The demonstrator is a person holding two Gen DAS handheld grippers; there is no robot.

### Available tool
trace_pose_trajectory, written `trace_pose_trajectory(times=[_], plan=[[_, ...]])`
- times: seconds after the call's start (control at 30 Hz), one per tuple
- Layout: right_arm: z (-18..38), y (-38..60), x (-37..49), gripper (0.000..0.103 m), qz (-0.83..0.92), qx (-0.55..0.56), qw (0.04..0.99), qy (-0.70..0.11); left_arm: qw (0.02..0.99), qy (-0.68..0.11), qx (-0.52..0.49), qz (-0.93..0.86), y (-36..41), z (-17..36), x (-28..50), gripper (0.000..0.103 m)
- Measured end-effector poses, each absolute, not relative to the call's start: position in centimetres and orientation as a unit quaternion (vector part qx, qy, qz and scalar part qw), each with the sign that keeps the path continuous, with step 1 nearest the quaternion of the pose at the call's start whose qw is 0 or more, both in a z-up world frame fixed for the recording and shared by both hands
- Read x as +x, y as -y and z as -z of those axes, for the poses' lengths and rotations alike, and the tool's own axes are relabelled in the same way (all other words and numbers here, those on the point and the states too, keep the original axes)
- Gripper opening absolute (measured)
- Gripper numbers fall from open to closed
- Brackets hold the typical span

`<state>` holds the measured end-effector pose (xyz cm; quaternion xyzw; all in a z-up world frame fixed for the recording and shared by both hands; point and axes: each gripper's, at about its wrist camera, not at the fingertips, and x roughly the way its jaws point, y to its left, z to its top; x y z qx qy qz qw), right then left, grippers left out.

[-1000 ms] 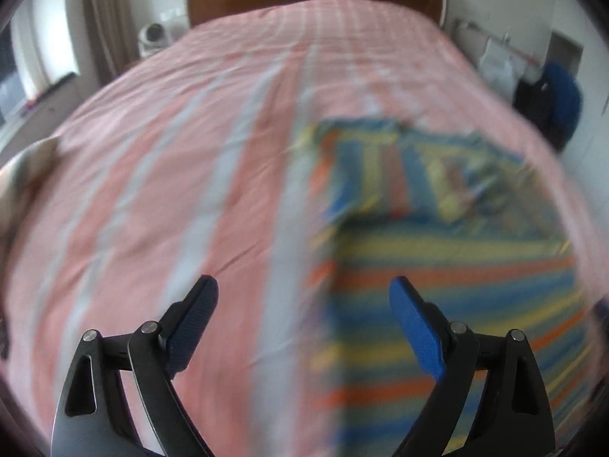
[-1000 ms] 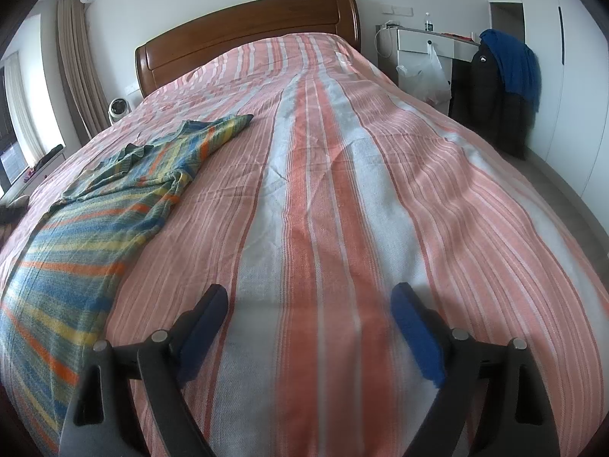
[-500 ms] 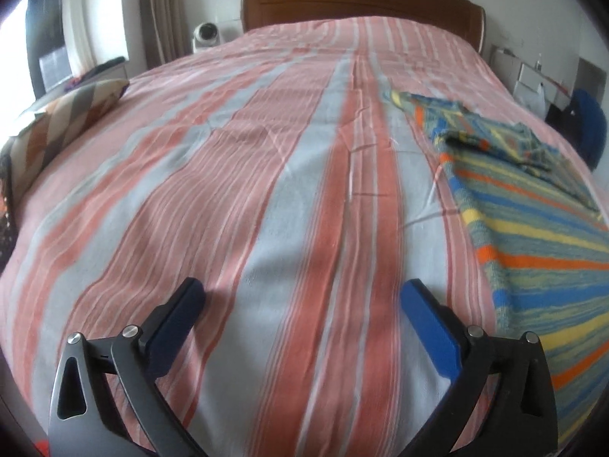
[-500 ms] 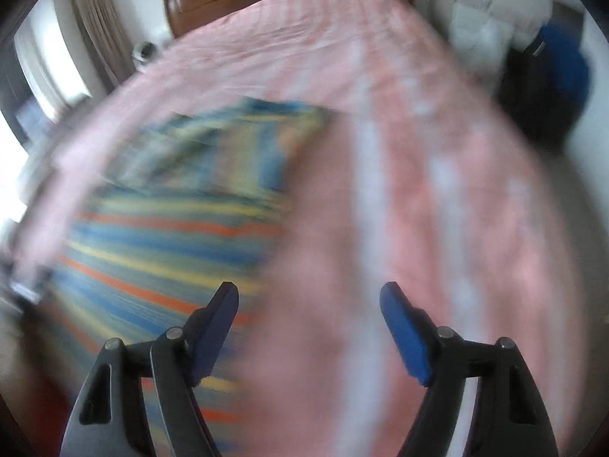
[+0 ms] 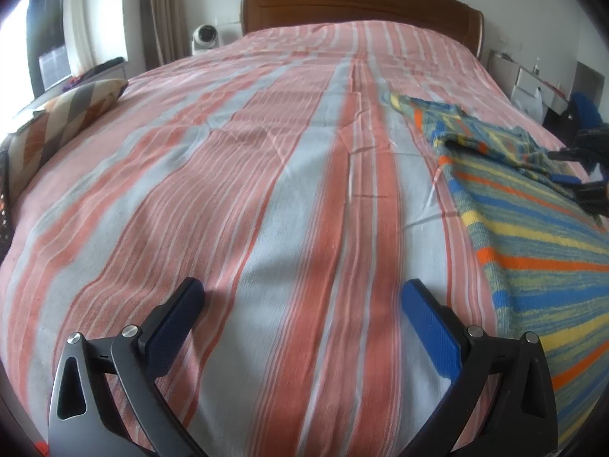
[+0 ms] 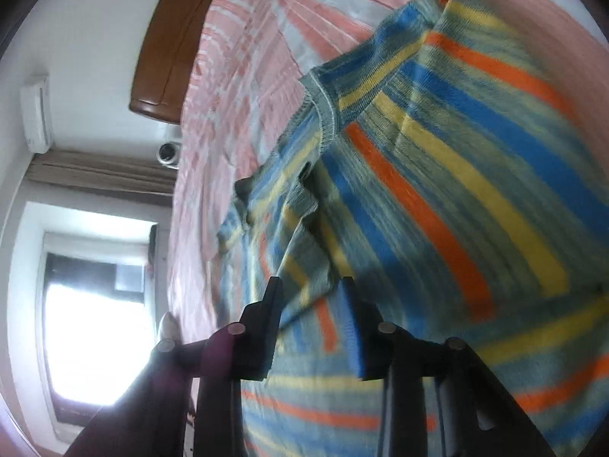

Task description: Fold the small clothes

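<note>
A striped knit sweater point(image 5: 533, 236) in blue, yellow, orange and grey-green lies on the bed at the right of the left wrist view. My left gripper point(image 5: 300, 301) is open and empty, low over bare bedspread to the left of the sweater. My right gripper point(image 6: 310, 289) is rolled sideways over the sweater point(image 6: 437, 190), its jaws narrowed around a raised fold of the knit near a sleeve. It also shows in the left wrist view point(image 5: 588, 175) at the right edge, on the sweater.
The bed has a pink and grey striped bedspread point(image 5: 266, 160) and a wooden headboard point(image 5: 357, 3). A patterned pillow point(image 5: 64, 114) lies at the left edge. A small white fan point(image 5: 205, 36), a window and curtains are at the far left.
My right gripper has swung onto the sweater, rolled sideways and narrowed its jaws around a fold. My left gripper turned left off the sweater earlier and now holds almost still over bare bedspread.
</note>
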<state>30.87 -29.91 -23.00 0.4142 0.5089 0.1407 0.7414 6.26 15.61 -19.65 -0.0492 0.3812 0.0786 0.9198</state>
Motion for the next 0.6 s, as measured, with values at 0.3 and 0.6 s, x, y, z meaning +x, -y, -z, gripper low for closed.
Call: trace_pose_trajectory(times=[0.3,0.6], plan=[[21.3,27.3,29.0,0.004,-0.084,0.309,0.797,-0.511,0.92,-0.381,-0.048,-0.079,-15.6,19.7,6.3,0.103],[20.1,27.9,26.9,0.054,-0.112,0.248,0.812,-0.516,0.92,-0.382,-0.048,-0.079,-15.6,19.7,6.3,0.103]])
